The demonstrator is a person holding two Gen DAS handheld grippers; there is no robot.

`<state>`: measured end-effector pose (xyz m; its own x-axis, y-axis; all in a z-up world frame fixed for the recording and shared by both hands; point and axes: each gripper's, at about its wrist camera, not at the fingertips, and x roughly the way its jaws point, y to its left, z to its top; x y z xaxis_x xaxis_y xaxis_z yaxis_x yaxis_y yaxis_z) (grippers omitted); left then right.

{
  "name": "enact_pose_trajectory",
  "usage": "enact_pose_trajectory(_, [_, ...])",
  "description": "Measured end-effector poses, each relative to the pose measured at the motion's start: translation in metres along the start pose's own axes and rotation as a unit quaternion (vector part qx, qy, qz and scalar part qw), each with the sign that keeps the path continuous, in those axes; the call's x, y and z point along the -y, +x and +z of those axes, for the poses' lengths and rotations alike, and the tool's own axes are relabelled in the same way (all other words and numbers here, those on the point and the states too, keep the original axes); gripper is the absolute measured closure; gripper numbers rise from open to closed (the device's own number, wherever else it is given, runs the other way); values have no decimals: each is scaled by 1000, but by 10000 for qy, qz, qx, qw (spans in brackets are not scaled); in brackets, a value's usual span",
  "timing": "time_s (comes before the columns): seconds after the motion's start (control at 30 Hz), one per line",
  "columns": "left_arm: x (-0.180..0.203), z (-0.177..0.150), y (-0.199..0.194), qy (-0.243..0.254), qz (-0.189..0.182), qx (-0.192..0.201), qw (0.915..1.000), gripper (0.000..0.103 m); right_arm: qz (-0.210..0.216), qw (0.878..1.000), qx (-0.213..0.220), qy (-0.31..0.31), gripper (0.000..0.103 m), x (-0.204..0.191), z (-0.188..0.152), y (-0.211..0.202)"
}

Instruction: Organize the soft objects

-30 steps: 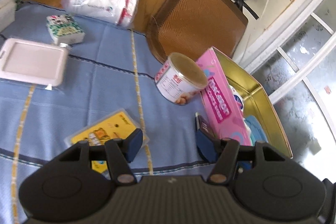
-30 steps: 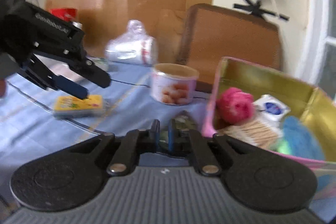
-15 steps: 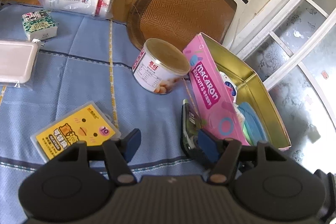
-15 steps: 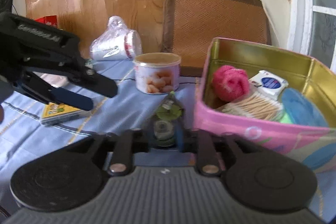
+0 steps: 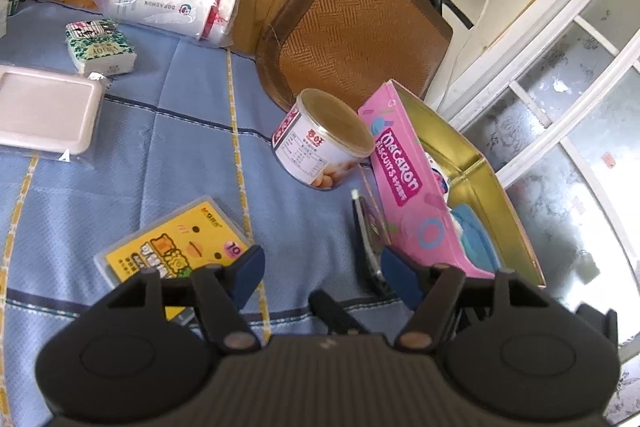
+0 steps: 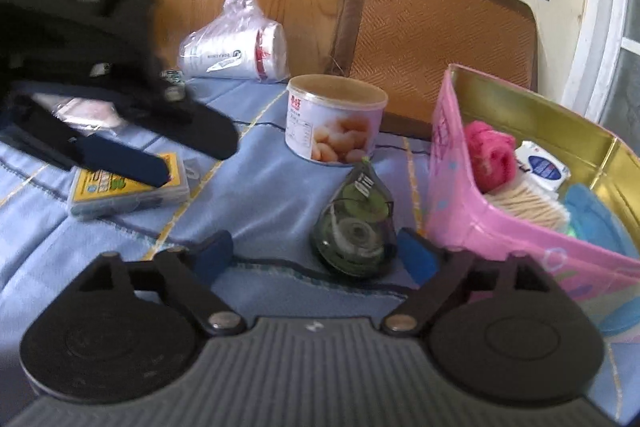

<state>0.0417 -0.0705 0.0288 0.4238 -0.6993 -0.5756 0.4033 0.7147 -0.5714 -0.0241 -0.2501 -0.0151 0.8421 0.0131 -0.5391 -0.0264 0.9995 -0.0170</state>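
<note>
Left wrist view: the left gripper (image 5: 320, 267), jaws opening with nothing between them, hovers over the blue striped tablecloth (image 5: 160, 131) beside the yellow plastic card case (image 5: 176, 243).

Right wrist view: the right gripper (image 6: 312, 251) is opening; the green teardrop tape dispenser (image 6: 356, 231) stands free between its pads, just beside the pink macaron tin (image 6: 500, 227) holding a pink fluffy ball (image 6: 490, 155).

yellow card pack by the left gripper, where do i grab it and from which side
Probably across the short width of the yellow card pack, pads on its two long edges, coming down from above. It lies flat on the blue cloth, a thin clear case, so there is no raised part to pinch. The left gripper sits just beside it, jaws opening, nothing between them.
</note>
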Motion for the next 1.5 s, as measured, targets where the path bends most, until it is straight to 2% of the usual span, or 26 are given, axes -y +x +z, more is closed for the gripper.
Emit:
enact_pose_trajectory(0.03, [-2,0,-2,-12,-31,7,10000,35,24,9999,-54,101,10,1,3,3])
enact_pose_trajectory(0.1, [-7,-1,-6,-37,-71,34,10000,33,371,9967,-250,671,10,14,5,9])
enact_pose_trajectory(0.17, [-10,-1,-12,-53,-91,84,9999,33,399,9962,-302,720,15,16,7,8])
enact_pose_trajectory(0.27, [-17,-1,-17,-103,-115,147,9998,33,754,9945,-170,708,23,9,1,-3])
enact_pose_trajectory(0.37, [-20,-1,-19,-178,-168,146,9996,33,655,9978,-45,98,26,-12,-9,-11])
enact_pose_trajectory(0.4, [-20,-1,-18,-175,-174,125,9996,33,664,9978,-15,68,26,-15,-10,-14])
enact_pose_trajectory(0.63, [1,-2,-1,93,-118,-96,9998,35,700,9971,-31,284,25,-4,-4,-11])
enact_pose_trajectory(0.77, [14,8,22,238,-22,-230,9994,36,713,9968,3,348,24,1,-1,-6])
enact_pose_trajectory(0.93, [28,20,60,598,108,-623,9962,37,818,9960,-19,350,25,4,0,-1])
enact_pose_trajectory(0.97, [28,18,67,625,223,-713,9952,41,832,9959,-11,344,25,4,-1,0])
enact_pose_trajectory(1.1, [29,7,62,618,240,-692,9954,44,875,9958,100,247,48,6,1,3])
enact_pose_trajectory(1.17, [28,1,54,513,198,-674,9962,44,887,9955,156,282,49,8,1,4])
enact_pose_trajectory(1.3, [38,-2,27,485,93,-380,9981,44,941,9936,549,310,50,5,-1,-16])
enact_pose_trajectory(1.37, [54,2,18,563,-41,-255,9981,44,777,9929,889,169,50,1,-1,-32])
enact_pose_trajectory(1.5, [98,10,12,1073,-331,-39,9937,43,316,9869,1579,72,50,12,2,-63])
